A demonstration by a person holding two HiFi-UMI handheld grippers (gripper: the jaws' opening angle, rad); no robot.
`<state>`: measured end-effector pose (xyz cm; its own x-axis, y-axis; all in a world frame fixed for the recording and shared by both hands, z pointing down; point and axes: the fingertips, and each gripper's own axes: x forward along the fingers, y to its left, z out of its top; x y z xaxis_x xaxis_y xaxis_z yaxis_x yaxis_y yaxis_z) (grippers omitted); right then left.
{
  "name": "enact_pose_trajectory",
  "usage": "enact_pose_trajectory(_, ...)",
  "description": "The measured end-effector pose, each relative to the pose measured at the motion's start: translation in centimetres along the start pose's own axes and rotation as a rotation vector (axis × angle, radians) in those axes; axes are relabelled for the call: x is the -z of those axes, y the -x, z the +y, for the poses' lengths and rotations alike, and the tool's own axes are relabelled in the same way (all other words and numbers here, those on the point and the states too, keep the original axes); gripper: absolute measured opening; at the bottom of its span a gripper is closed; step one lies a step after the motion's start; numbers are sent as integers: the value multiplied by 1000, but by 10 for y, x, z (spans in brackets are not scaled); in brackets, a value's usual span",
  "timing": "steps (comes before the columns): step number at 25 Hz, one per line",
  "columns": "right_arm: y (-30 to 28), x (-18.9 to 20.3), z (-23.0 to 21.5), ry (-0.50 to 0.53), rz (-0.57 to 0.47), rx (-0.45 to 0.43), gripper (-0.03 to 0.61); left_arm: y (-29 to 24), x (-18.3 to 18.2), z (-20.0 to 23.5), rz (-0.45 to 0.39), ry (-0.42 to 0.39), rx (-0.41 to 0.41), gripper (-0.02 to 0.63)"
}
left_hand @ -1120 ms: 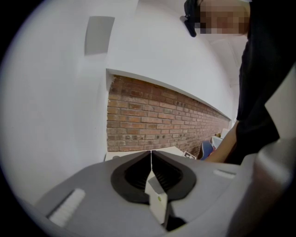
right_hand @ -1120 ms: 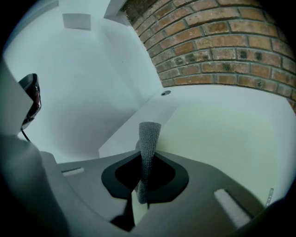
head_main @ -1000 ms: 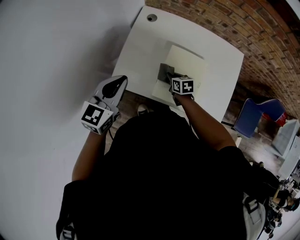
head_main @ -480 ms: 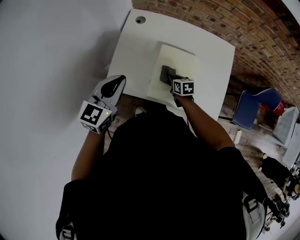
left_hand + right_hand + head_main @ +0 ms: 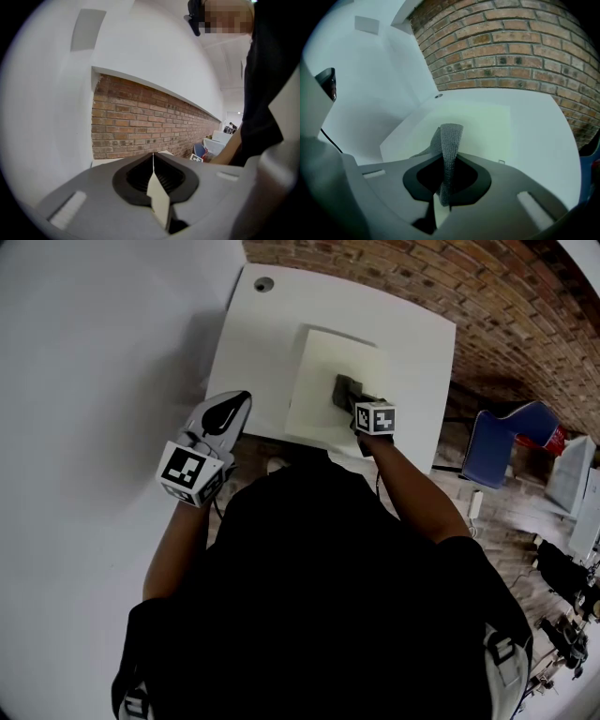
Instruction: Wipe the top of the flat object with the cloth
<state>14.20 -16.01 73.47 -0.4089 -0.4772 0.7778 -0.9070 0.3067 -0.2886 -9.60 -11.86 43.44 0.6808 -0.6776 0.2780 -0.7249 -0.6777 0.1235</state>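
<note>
Mid-wipe, I judge: right tongs (image 5: pixel 356 405) clamp cloth (image 5: pixel 343 390) on flat object (image 5: pixel 323 367), far part probably undone; left tongs (image 5: pixel 238 405) clenched empty, left of it.

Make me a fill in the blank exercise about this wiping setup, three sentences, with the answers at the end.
1. The right gripper is shut on the grey cloth, which lies on the pale flat object set on the white ____.
2. The left gripper is held off to the side with its jaws ____ and nothing between them.
3. The wall at the far side is built of ____.

Missing words: table; shut; brick.
</note>
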Motion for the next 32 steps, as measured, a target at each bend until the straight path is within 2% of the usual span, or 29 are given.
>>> enact_pose_trajectory(10, 20, 15, -37, -26, -7, 64, 12, -15, -2, -11, -6, -9, 36, 3)
enact_pose_trajectory(21, 30, 21, -64, -45, -18, 101, 12, -23, 4, -7, -6, 2, 26, 3)
enact_pose_trajectory(23, 32, 23, -68, -45, -18, 108, 12, -24, 3, -10, -22, 2, 36, 3)
enact_pose_trajectory(29, 38, 25, -70, -56, -14, 119, 12, -20, 7, -10, 2, -6, 28, 3)
enact_pose_trajectory(32, 46, 19, -60, -56, -31, 97, 12, -16, 4, -9, -18, -5, 31, 3)
